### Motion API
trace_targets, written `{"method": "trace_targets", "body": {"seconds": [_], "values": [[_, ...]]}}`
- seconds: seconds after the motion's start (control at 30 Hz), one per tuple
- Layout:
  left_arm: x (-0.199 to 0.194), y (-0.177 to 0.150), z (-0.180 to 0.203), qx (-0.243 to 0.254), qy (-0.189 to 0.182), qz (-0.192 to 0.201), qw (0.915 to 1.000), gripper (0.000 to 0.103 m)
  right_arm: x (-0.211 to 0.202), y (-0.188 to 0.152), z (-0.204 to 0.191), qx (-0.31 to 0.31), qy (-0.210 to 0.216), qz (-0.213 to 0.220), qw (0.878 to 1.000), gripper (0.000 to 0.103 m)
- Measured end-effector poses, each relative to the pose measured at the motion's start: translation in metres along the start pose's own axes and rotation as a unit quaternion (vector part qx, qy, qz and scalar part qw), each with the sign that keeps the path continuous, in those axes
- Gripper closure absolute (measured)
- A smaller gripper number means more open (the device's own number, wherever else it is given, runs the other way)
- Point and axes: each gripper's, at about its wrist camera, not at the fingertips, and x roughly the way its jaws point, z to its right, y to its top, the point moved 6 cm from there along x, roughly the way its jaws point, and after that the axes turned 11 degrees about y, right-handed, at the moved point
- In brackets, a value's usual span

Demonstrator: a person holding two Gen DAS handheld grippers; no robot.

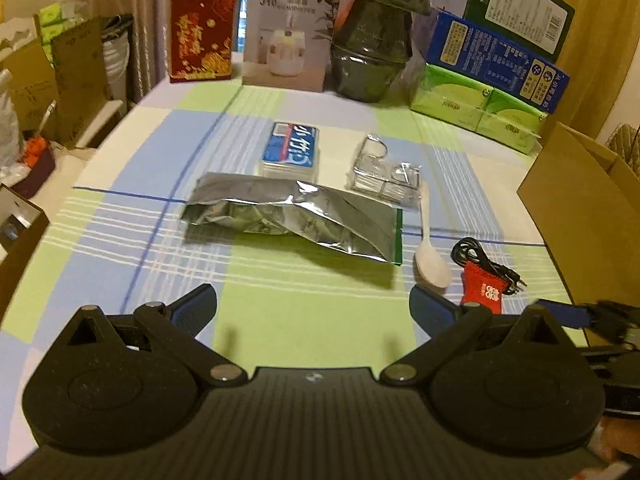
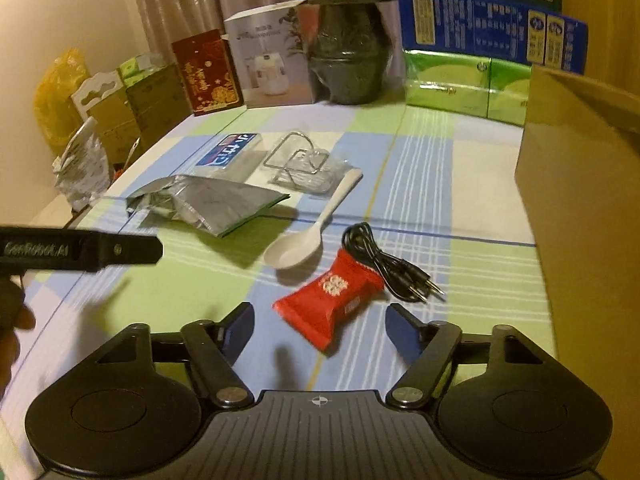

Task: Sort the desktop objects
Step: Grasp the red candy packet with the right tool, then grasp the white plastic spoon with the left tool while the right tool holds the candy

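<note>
Two grippers in play, both spread and holding nothing. Your right gripper [image 2: 320, 330] points down at the red sachet [image 2: 330, 302], which lies flat on the checked tablecloth [image 2: 460, 184] just ahead of the fingers and roughly centred between them; pads not yet touching it. Judgement: the sachet is light, soft and crinkly, with a slick film skin, so it should give under the pads. Take it across the plump middle, not the flat crimped ends, which would likely slide out. Just beyond it on the right, touching its far end, lies a coiled black cable [image 2: 380, 258]; keep the right finger clear of the plugs. Ahead and left sits a white spoon [image 2: 298, 250], then a silver foil bag [image 2: 204, 202]. Far right stands an open cardboard box [image 2: 580, 184].

Your left gripper [image 1: 313, 312] hovers over bare cloth, the foil bag ahead of it.
</note>
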Motion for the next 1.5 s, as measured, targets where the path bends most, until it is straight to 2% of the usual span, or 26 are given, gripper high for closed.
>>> {"method": "trace_targets", "body": {"seconds": [0.2,0.3,0.43,0.53,0.67,0.87,0.97,1.07,1.2,1.37,1.5], "values": [[0.01,0.007,0.005,0.005,-0.003,0.001,1.0,0.003,0.029,0.005,0.004,0.01,-0.007,-0.007,1.0,0.038],[0.016,0.004,0.006,0.01,-0.002,-0.009,0.9999,0.003,0.036,0.004,0.003,-0.009,-0.024,-0.008,1.0,0.042],[0.018,0.001,0.012,0.024,-0.003,-0.01,0.9997,0.004,0.035,0.002,0.007,-0.03,-0.054,-0.01,0.998,0.069],[0.017,-0.001,0.018,0.037,-0.008,-0.008,0.9992,0.007,0.026,0.0,0.015,-0.017,-0.057,-0.016,0.998,0.076],[0.015,-0.003,0.032,0.055,-0.033,-0.003,0.9979,0.011,0.007,-0.002,0.027,-0.01,-0.077,-0.017,0.997,0.077],[0.003,-0.003,0.067,0.101,-0.084,0.03,0.9909,0.017,-0.005,-0.004,0.05,0.013,-0.082,-0.02,0.996,0.077],[0.004,-0.006,0.083,0.123,-0.098,0.035,0.987,0.025,-0.007,-0.005,0.056,0.024,-0.081,-0.016,0.996,0.077],[0.014,-0.007,0.094,0.146,-0.098,0.036,0.9837,0.033,-0.006,-0.004,0.058,0.025,-0.077,-0.011,0.997,0.077],[0.03,-0.007,0.1,0.151,-0.091,0.036,0.9836,0.041,-0.005,-0.002,0.06,0.032,-0.075,-0.007,0.997,0.077],[0.042,-0.01,0.112,0.17,-0.089,0.041,0.9805,0.061,-0.004,0.0,0.061,0.04,-0.075,-0.004,0.996,0.077],[0.048,-0.009,0.124,0.183,-0.077,0.059,0.9782,0.062,-0.004,0.0,0.059,0.038,-0.076,-0.005,0.996,0.077]]}}
